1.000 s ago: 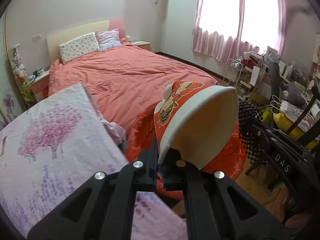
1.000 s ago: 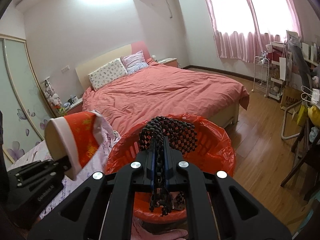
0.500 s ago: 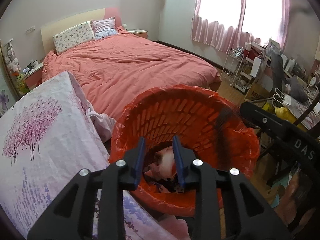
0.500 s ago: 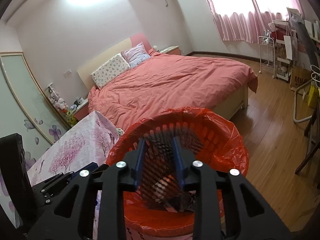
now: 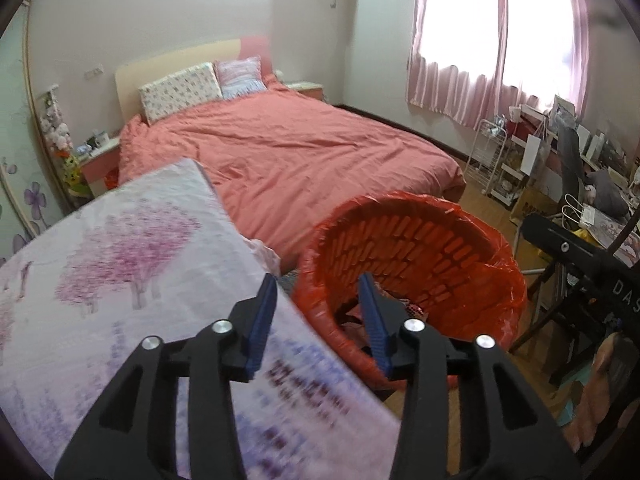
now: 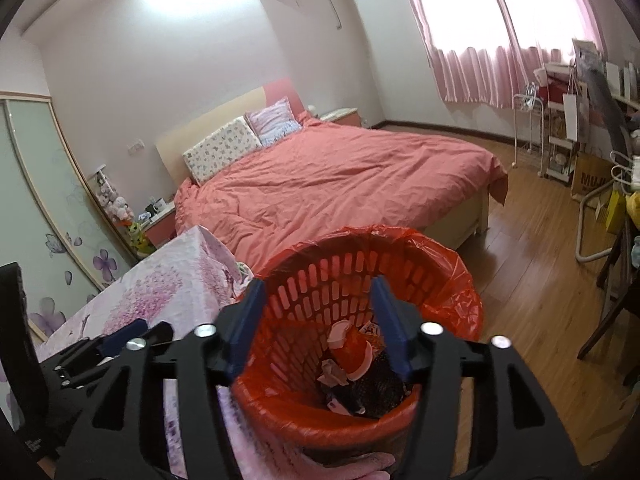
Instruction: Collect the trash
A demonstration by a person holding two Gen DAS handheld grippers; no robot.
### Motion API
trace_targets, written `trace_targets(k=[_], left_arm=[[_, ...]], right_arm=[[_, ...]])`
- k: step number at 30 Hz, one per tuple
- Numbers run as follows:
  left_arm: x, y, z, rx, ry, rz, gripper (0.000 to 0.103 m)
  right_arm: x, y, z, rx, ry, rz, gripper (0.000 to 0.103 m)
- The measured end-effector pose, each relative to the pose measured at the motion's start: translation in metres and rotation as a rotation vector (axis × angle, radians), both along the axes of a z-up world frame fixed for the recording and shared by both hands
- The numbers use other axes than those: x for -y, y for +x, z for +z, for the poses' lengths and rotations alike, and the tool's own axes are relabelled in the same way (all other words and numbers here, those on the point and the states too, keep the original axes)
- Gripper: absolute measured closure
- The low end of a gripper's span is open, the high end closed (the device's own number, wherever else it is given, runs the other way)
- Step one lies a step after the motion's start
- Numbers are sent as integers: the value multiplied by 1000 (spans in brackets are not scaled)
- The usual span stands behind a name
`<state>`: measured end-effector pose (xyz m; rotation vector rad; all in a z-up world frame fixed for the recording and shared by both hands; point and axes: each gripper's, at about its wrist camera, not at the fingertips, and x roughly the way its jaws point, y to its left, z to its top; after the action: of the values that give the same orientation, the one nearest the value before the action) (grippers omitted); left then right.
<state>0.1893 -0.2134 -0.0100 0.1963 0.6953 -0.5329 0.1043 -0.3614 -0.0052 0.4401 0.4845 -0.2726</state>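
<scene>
Both grippers now hang spread and empty at the red-lined trash basket (image 6: pixel 360 280), the right gripper (image 6: pixel 316 320) directly above its mouth, the left gripper (image 5: pixel 316 312) over its near-left rim beside the floral cloth (image 5: pixel 120 260), while the cup (image 6: pixel 352 348) and black mesh (image 6: pixel 376 388) lie inside.

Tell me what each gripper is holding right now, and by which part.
Nothing. The left gripper and right gripper are both open and empty; the red cup lies inside the orange trash basket.

bed (image 6: pixel 340 184) coral cover | curtains (image 6: pixel 500 64) pink, backlit | floor (image 6: pixel 532 280) wood
</scene>
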Motion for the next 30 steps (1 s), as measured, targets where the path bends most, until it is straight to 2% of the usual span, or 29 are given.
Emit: trace_targets(k=[3,6,7,10,13,21,28,30], left_arm=[[-28,-22,14,41,-11,23,44],[-57,-50,25,96,-14,51,32],[-66,-59,28,115,-12,57,26],[-97,-94,31,190,-7,97,12],[-124,-123,30,232,-14,148,4],[-175,-172,16,226,-41,283,4],[-208,-194,9,202,-72,389,4],[-212,-196,7,198,-71,401,4]], right_arm=[[-21,-22,8,24,-28,-5,32],[-38,-40,11,40,-46,-14,16],[-43,-45,11,47,-54,-18,7],[-69,-65,13,54,-131,-39,2],[-95,-76,15,49,-251,-56,2],[-140,-99,10,40,-402,-81,2],[-150,-114,7,15,-353,-82,2],[-155,-115,6,-3,-379,-104,2]])
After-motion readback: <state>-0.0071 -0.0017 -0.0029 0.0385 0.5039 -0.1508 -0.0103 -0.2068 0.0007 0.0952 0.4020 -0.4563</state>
